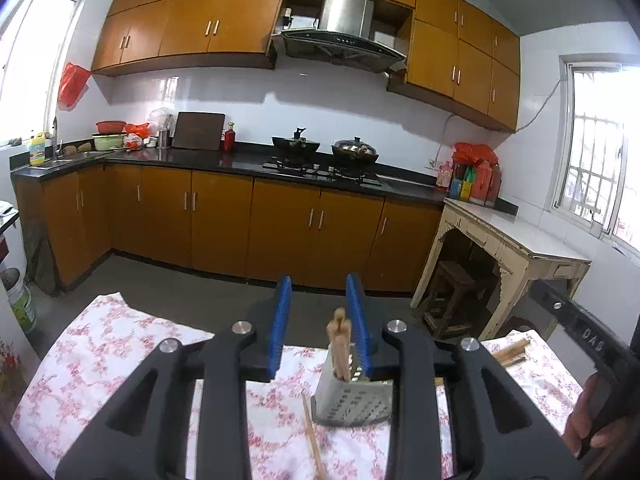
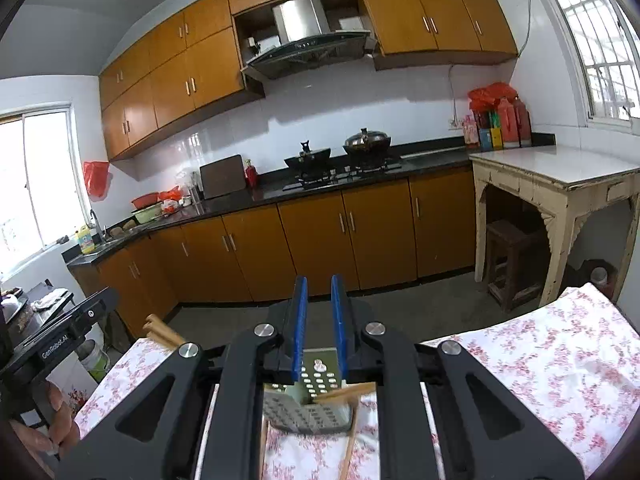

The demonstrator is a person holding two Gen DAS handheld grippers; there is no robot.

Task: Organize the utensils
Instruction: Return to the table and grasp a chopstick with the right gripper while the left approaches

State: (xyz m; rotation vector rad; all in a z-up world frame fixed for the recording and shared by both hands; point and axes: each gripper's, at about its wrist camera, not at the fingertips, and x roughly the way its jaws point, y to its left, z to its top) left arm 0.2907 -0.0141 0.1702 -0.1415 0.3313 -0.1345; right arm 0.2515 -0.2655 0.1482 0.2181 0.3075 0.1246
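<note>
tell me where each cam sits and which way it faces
Left wrist: on the left gripper, facing the kitchen counter over the perforated holder; the other hand shows at right.
Right wrist: on the right gripper, facing the same counter; the other hand shows at lower left.
Shared: holder, chopsticks, floral tablecloth, stove.

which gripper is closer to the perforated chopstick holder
Hard to call. The chopstick holder sits just ahead of the left gripper, by its right finger. The right gripper has it centred just beyond its fingertips.
</note>
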